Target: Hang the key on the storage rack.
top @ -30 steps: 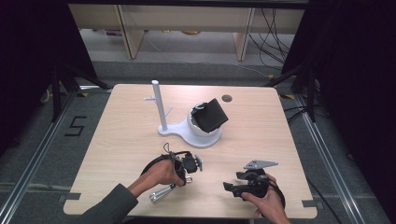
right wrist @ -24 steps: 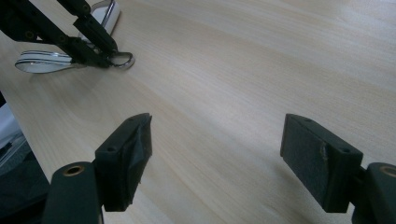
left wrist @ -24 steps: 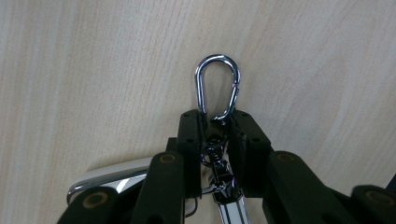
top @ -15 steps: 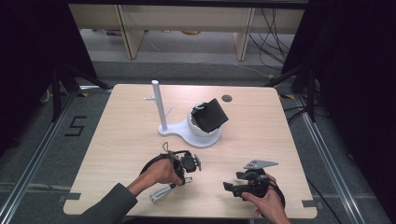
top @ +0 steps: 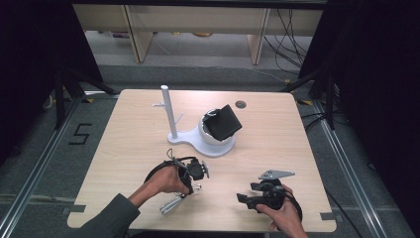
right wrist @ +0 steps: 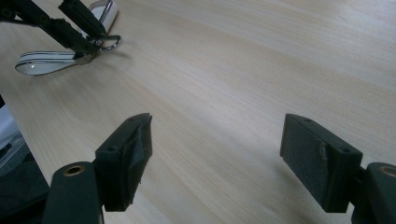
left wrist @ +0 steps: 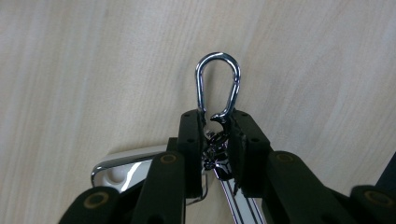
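Left gripper (left wrist: 215, 140) is clamped on a chrome carabiner (left wrist: 218, 84): pads pinch its lower end, the rounded loop sticks out past the fingertips, just over the table (top: 124, 129). Below the jaws hang polished metal measuring spoons (left wrist: 122, 169), flat handles and one shallow bowl, glossy and mirror-like. In the high view the left hand (top: 166, 179) sits at the near-left part of the table, spoons (top: 173, 202) trailing toward the near edge, resting on the wood.

Table is pale wood-grain laminate, matte, rounded corners.

Centre, farther back: white plastic stand (top: 171, 114), a thin upright post with short pegs on a flat rounded base; on the base a white bowl-like holder carrying a black boxy piece (top: 224, 122), tilted.

Right gripper (right wrist: 215, 154) has its jaws wide apart, nothing between the black pads, bare table under them. It sits low at the near-right, well apart from the carabiner.
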Available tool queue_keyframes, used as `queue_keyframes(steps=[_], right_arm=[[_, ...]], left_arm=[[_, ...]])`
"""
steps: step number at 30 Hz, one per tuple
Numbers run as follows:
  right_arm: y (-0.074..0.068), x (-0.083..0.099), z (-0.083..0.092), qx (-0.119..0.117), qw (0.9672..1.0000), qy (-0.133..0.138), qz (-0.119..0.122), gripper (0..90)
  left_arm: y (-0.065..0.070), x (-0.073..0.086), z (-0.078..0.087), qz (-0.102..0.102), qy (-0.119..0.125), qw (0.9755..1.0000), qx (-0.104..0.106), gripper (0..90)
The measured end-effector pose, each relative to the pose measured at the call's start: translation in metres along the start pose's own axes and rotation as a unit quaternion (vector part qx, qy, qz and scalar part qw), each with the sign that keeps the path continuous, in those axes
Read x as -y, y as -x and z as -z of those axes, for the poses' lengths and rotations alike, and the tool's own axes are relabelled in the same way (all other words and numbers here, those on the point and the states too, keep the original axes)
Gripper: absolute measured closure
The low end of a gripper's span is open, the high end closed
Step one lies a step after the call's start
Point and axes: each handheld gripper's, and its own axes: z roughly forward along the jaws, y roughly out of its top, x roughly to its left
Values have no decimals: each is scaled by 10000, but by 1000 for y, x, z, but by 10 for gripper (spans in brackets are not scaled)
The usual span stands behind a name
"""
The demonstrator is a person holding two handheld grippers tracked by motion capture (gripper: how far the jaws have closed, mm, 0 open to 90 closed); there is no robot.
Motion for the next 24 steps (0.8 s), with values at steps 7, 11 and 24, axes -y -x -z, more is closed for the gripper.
queue_keyframes(steps=[7, 11, 24], right_arm=[[0, 0, 1, 63, 10000, -63, 23, 261], [0, 0, 0, 47, 10000, -81, -10, 261], [0, 0, -1, 19, 9999, -106, 7, 261]], left_arm=[[-5, 3, 16, 77, 152, 9998, -78, 748], [-12, 9, 33, 224, 282, 9992, -184, 748], [-42, 28, 77, 657, 431, 9958, -465, 748]])
